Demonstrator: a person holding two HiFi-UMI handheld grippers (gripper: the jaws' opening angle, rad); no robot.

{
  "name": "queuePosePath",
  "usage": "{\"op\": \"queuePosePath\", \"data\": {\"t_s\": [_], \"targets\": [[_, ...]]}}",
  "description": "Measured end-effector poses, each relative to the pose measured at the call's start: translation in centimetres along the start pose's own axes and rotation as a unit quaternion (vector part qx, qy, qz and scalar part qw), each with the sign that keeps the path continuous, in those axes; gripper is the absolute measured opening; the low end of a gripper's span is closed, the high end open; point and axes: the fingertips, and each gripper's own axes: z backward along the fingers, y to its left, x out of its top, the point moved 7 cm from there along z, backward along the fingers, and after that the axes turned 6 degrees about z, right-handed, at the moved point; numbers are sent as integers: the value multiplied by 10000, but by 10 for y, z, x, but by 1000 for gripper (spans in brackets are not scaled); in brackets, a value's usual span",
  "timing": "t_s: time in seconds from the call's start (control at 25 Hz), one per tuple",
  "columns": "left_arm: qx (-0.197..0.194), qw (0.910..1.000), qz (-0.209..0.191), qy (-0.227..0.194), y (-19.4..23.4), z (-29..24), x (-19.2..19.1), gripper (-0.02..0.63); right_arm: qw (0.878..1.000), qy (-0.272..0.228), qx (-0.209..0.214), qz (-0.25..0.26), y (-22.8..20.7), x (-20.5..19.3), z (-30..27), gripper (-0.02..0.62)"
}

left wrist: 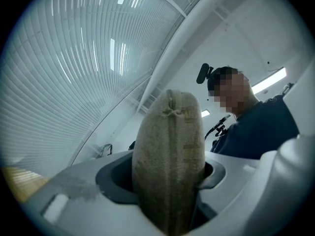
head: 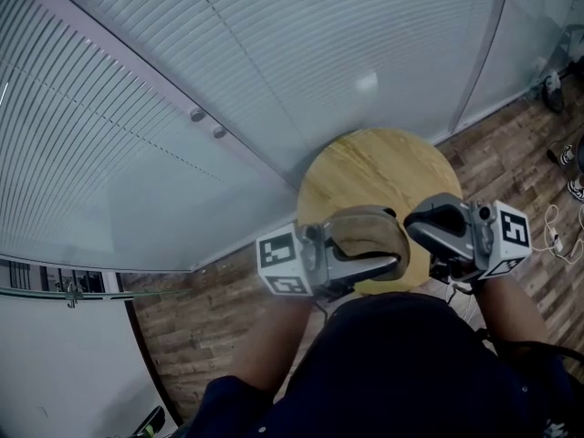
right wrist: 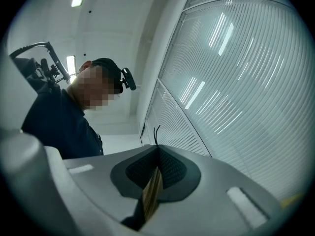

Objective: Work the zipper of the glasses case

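over the table [head: 365, 158], left gripper [head: 391, 240] clamps the glasses case [left wrist: 170, 146].

Person wears dark navy top [head: 383, 363], black cap [right wrist: 106, 65] with clipped camera [right wrist: 129, 80]; grey left gripper [head: 388, 255] and right gripper [head: 415, 226] each carry white black-marked cube [head: 283, 261].

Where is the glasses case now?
The glasses case sits clamped in the left gripper, mid head view, above the round table, right gripper beside it.
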Motion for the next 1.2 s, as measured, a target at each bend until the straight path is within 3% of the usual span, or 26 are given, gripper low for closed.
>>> {"op": "queuePosePath", "data": {"t_s": [0.56, 0.76, 0.96, 1.2], "targets": [[-352, 9949, 424, -843, -5, 2, 18, 299, 9999, -58, 136, 81, 4, 6, -6, 8], [-419, 9840, 618, -1620, -6, 19, 47, 299, 9998, 98, 197, -1, 8, -4, -3, 8], [-320, 9806, 453, -1879, -6, 31, 69, 299, 9996, 123, 194, -142, 10, -15, -5, 8], [-272, 9631, 909, -2517, 3, 36, 75, 301, 9998, 149, 127, -16, 9, -14, -8, 8]]}}
